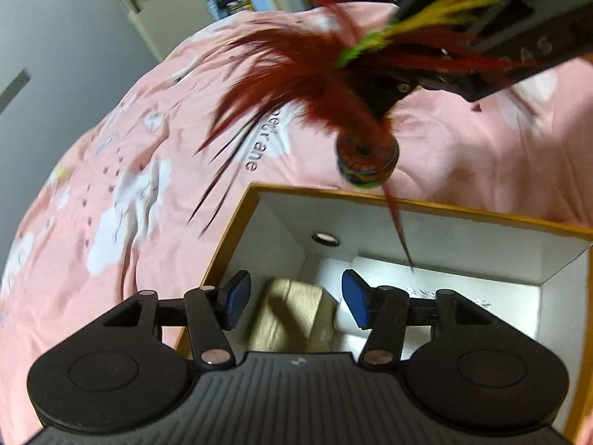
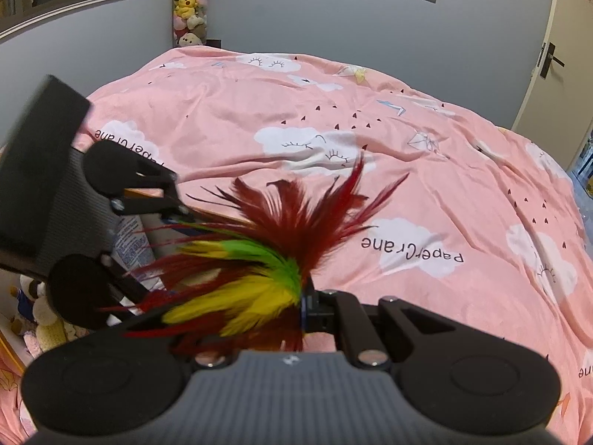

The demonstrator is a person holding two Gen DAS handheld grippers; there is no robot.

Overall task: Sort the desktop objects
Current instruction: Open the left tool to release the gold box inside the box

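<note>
Shuttlecock: feathered, light, fragile plumes; stiff disc base. Pinched in right gripper at feather stem, over box on bed. Left gripper: spread, empty, above box.

The right gripper is clamped on a feather shuttlecock, its jaws closed tight around the base while dark red, green and yellow plumes fan out up and to the left of it. Left of the shuttlecock, the left gripper reaches in from the frame's edge; whether it is open cannot be told here. Just beside that gripper's linkage stands a white printed tube. Behind the shuttlecock spreads a pink bedspread with white clouds. Far beyond the shuttlecock, stacked plush toys line the grey wall.
</note>
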